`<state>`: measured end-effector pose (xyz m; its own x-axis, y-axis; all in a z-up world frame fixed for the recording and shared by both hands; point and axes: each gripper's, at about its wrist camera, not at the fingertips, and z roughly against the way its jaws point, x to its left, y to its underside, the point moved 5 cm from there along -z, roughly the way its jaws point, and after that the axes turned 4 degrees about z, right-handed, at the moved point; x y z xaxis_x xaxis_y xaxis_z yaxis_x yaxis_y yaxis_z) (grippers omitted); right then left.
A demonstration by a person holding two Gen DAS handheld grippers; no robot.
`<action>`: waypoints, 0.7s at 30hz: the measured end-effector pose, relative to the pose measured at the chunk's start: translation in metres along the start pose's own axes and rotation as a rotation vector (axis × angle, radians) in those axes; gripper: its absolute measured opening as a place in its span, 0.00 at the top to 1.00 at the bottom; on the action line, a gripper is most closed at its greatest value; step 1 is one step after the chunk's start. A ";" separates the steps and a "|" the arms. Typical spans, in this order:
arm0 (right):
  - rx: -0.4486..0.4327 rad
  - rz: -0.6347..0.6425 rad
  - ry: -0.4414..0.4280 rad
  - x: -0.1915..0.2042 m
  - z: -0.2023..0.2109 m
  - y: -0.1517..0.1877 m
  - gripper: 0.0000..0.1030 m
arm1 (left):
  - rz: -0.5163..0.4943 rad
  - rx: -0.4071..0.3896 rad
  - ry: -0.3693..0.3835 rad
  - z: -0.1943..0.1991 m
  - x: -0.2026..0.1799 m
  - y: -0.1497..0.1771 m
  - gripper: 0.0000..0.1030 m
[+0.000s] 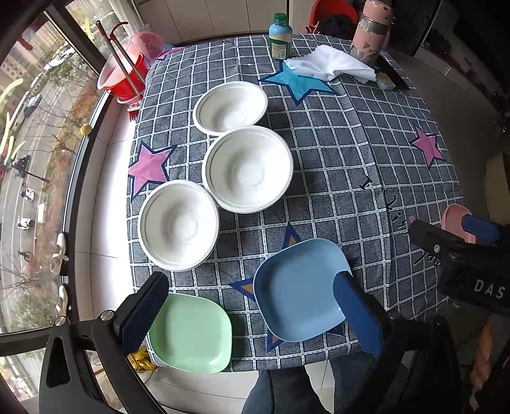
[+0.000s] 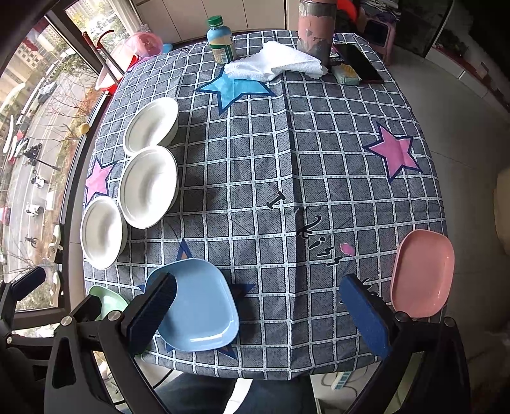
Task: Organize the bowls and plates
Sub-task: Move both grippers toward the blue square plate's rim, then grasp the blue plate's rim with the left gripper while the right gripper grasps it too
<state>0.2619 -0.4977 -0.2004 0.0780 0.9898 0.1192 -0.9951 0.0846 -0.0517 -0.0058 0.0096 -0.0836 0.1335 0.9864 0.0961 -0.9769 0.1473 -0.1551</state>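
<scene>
The left gripper (image 1: 251,315) is hovering wide open over the green plate (image 1: 191,334) and blue plate (image 1: 299,289); the right gripper (image 2: 258,315) is gaping empty beside the pink plate (image 2: 424,274); three white bowls (image 1: 247,168) are sitting along the table's (image 1: 350,153) left edge.

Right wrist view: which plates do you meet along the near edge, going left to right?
Green plate → blue plate → pink plate.

A home — star-patterned tablecloth (image 2: 318,143), thermos (image 2: 315,28), window (image 1: 38,127) overlooking street.
</scene>
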 end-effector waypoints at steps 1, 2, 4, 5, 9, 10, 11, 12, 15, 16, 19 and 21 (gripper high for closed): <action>0.004 0.001 0.002 0.000 -0.002 0.001 0.00 | -0.005 0.001 -0.008 -0.002 0.000 0.001 0.00; 0.008 0.003 0.003 0.001 -0.003 0.001 0.00 | -0.009 0.001 -0.020 -0.004 0.000 0.002 0.00; 0.016 0.005 0.004 0.001 -0.006 0.003 0.00 | -0.012 0.011 -0.013 -0.008 -0.001 0.003 0.00; 0.019 0.007 0.004 0.001 -0.007 0.004 0.00 | -0.011 0.016 -0.010 -0.010 -0.001 0.004 0.00; 0.032 0.016 0.007 0.003 -0.013 0.007 0.00 | -0.007 0.032 0.000 -0.019 -0.001 0.007 0.00; 0.036 0.018 0.009 0.003 -0.015 0.007 0.00 | -0.009 0.036 -0.003 -0.021 -0.001 0.007 0.00; 0.040 0.020 0.010 0.003 -0.018 0.008 0.00 | -0.011 0.041 -0.009 -0.024 -0.001 0.008 0.00; 0.045 0.021 0.012 0.004 -0.020 0.009 0.00 | -0.012 0.048 -0.001 -0.027 -0.003 0.009 0.00; 0.067 0.030 0.012 0.006 -0.031 0.012 0.00 | -0.015 0.072 0.001 -0.040 -0.004 0.013 0.00; 0.076 0.035 0.013 0.006 -0.035 0.014 0.00 | -0.015 0.082 -0.003 -0.045 -0.004 0.015 0.00; 0.108 0.056 0.025 0.008 -0.053 0.018 0.00 | -0.012 0.117 -0.014 -0.066 -0.004 0.020 0.00; 0.140 0.070 0.037 0.009 -0.069 0.022 0.00 | -0.009 0.151 -0.020 -0.082 -0.004 0.024 0.00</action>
<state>0.2447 -0.4793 -0.2692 0.0081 0.9965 0.0833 -0.9968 0.0014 0.0800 -0.0163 0.0156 -0.1686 0.1403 0.9833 0.1162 -0.9899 0.1417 -0.0044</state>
